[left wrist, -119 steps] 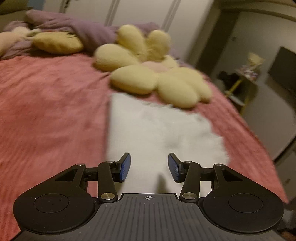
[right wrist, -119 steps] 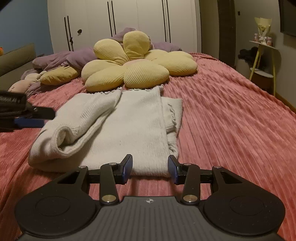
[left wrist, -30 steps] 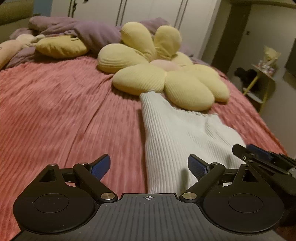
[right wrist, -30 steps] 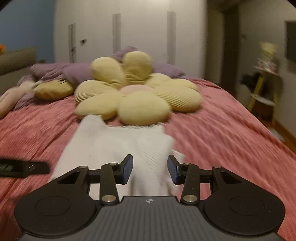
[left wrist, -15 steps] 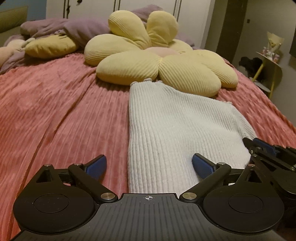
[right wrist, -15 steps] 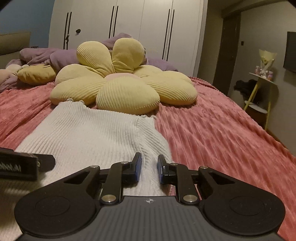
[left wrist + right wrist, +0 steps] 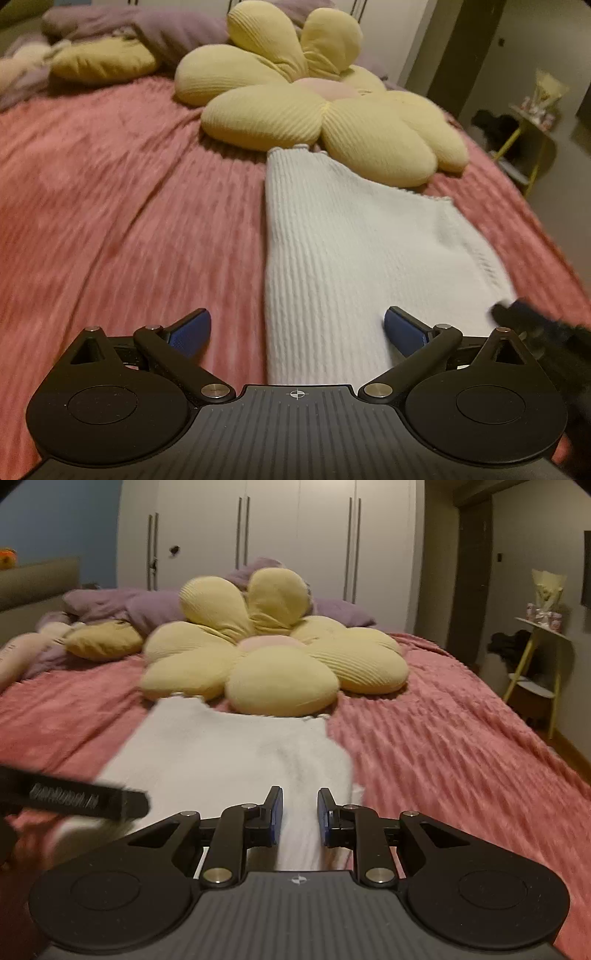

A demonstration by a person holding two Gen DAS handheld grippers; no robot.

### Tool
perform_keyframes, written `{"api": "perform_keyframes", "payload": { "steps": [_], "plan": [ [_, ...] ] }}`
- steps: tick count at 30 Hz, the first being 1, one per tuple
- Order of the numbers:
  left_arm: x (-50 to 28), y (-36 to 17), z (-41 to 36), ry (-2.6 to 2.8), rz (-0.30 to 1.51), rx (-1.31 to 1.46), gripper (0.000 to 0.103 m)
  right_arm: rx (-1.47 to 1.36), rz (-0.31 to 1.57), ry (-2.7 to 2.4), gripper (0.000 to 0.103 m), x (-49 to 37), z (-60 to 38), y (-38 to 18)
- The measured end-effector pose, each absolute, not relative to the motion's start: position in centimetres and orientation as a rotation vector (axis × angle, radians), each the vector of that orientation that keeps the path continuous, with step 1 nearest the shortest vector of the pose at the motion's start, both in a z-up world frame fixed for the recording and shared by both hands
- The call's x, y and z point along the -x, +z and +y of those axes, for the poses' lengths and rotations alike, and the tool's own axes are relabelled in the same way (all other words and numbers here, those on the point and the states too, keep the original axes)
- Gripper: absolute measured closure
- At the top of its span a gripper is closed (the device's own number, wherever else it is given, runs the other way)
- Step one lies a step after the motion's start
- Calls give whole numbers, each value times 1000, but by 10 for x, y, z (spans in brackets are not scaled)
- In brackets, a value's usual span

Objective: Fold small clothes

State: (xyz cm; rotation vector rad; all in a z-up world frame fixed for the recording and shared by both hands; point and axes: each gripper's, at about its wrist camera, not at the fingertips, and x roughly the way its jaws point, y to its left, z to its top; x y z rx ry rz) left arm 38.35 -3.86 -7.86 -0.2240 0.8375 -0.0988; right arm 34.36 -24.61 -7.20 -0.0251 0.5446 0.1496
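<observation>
A white ribbed knit garment (image 7: pixel 354 258) lies folded lengthwise on the pink bedspread (image 7: pixel 110 206), its far end against the yellow flower pillow (image 7: pixel 317 114). My left gripper (image 7: pixel 297 330) is wide open over the garment's near left edge, holding nothing. My right gripper (image 7: pixel 300 818) is partly open, its pads a narrow gap apart, over the garment's (image 7: pixel 229 753) near right part; I see no cloth clamped between them. The right gripper also shows at the right edge of the left wrist view (image 7: pixel 543 325), and the left gripper at the left of the right wrist view (image 7: pixel 74 797).
The yellow flower pillow (image 7: pixel 273 661) lies just beyond the garment. Purple bedding (image 7: pixel 122 609) and a yellow cushion (image 7: pixel 103 61) lie at the head of the bed. A yellow-legged side table (image 7: pixel 535 657) stands right of the bed. White wardrobe doors (image 7: pixel 295 535) stand behind.
My right gripper's jaws have opened a little from the near-shut gap of half a second ago and it has pulled back. My left gripper stays wide open and has shifted slightly left.
</observation>
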Motion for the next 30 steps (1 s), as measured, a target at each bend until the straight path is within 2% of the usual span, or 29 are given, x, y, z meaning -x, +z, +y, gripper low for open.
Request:
{"api": "perform_keyframes", "payload": {
  "steps": [6,10,14,21,26,30],
  "plan": [
    [-376,-91,-43,-109,861,162,0,61,582,167,79,-337,-246,-86],
    [-368,-77,-38,-120,872,164,0,83,630,197,78,-344,-246,-78],
    [-335,-69,-27,-191,857,191,1,-134,682,215,58,-327,-278,-68],
    [-269,-84,-30,-207,875,180,1,-644,786,220,58,-261,-342,-100],
    [-270,-87,-35,-125,863,119,1,-731,803,227,58,-245,-344,-108],
    [-283,-88,-23,-49,885,172,4,-782,773,247,58,-252,-345,-99]
  ]
}}
